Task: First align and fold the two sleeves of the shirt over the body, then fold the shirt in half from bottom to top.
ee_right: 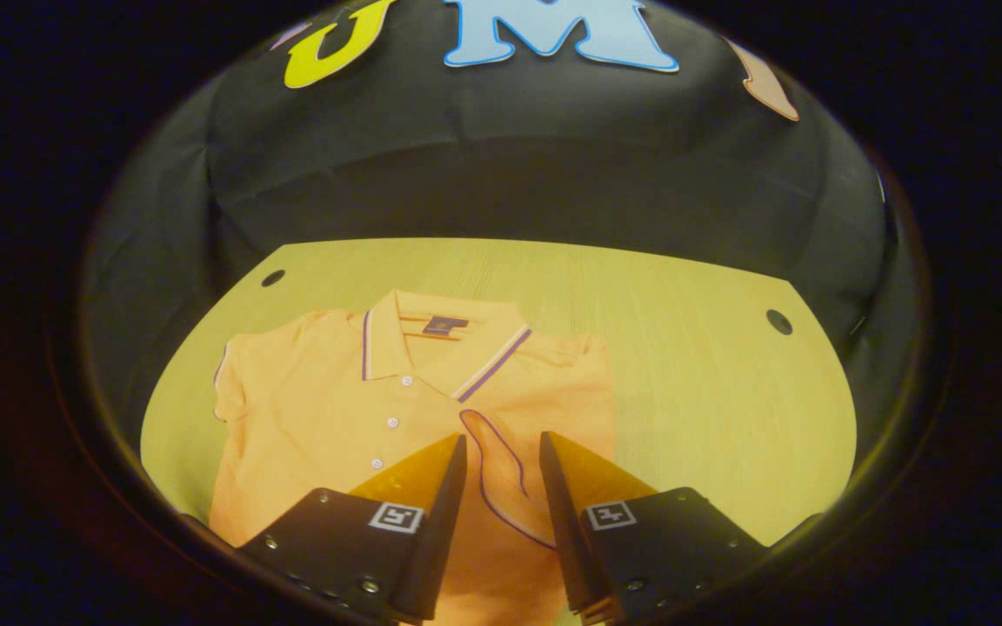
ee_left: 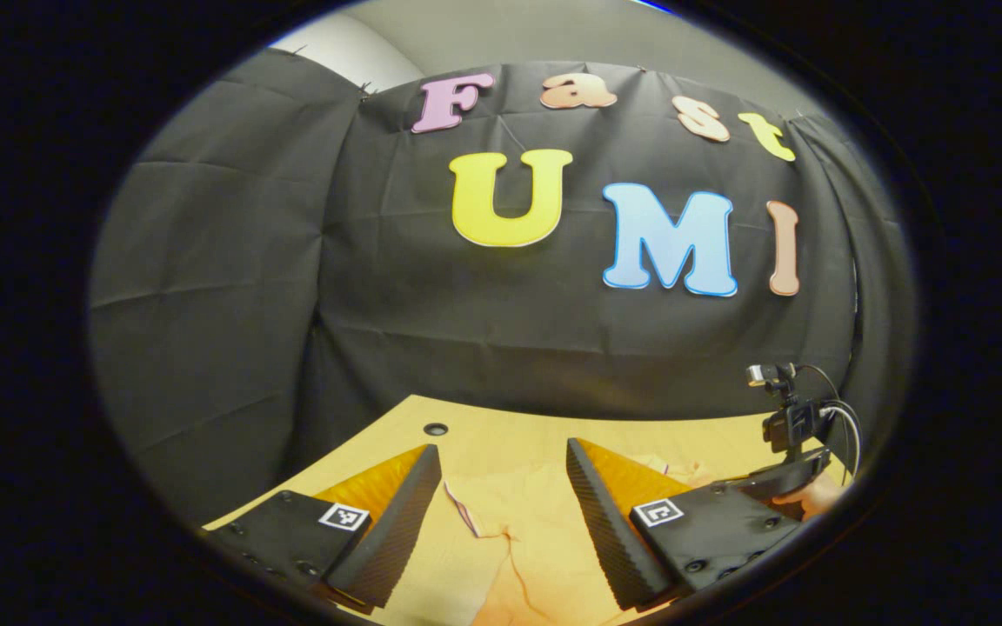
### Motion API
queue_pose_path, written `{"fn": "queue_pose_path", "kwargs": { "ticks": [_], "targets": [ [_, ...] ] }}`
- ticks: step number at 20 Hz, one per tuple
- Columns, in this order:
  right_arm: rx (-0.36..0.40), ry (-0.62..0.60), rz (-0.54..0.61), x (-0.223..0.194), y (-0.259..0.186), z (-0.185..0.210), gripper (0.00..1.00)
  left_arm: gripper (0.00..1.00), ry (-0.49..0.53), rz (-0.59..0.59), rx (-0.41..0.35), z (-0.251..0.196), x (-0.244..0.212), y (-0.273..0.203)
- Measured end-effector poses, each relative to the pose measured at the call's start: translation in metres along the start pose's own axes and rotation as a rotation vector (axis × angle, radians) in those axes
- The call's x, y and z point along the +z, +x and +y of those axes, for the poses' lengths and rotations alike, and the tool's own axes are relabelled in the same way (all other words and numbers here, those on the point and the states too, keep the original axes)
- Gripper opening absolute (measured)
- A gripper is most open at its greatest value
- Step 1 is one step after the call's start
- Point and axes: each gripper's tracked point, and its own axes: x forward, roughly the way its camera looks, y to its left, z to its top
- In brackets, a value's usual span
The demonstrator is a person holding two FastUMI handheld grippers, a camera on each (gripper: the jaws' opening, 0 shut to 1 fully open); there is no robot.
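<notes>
Wedge-shaped ribbed jaws, square tags (screws too) on black mounts (ee_right: 336,539)

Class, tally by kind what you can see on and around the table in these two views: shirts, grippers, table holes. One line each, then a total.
Shirts: 1, the orange polo shirt lying on the table.
Grippers: 2, the left gripper and the right gripper.
Table holes: 2, one hole and another hole.
Total: 5

Orange polo shirt (ee_right: 336,417) lies flat, collar far, one sleeve (ee_right: 501,469) folded over body
</notes>
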Motion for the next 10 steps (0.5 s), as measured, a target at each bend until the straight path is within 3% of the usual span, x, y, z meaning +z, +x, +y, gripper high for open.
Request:
{"fn": "queue_pose_path", "kwargs": {
  "ticks": [2, 3, 5, 10],
  "targets": [
    [-0.019, 0.003, -0.02, 0.003, -0.014, 0.002, 0.7, 0.95, -0.008, 0.012, -0.023, 0.005, -0.007, 0.01],
    [-0.032, 0.003, -0.033, 0.004, -0.02, 0.003, 0.86, 0.95, -0.009, 0.016, -0.035, 0.008, -0.011, 0.014],
    [-0.061, 0.005, -0.058, 0.007, -0.037, 0.005, 0.95, 0.95, -0.015, 0.028, -0.057, 0.015, -0.018, 0.024],
    [-0.088, 0.02, -0.153, 0.025, -0.089, 0.026, 0.96, 0.95, -0.02, 0.072, -0.098, 0.032, -0.042, 0.061]
  ]
}}
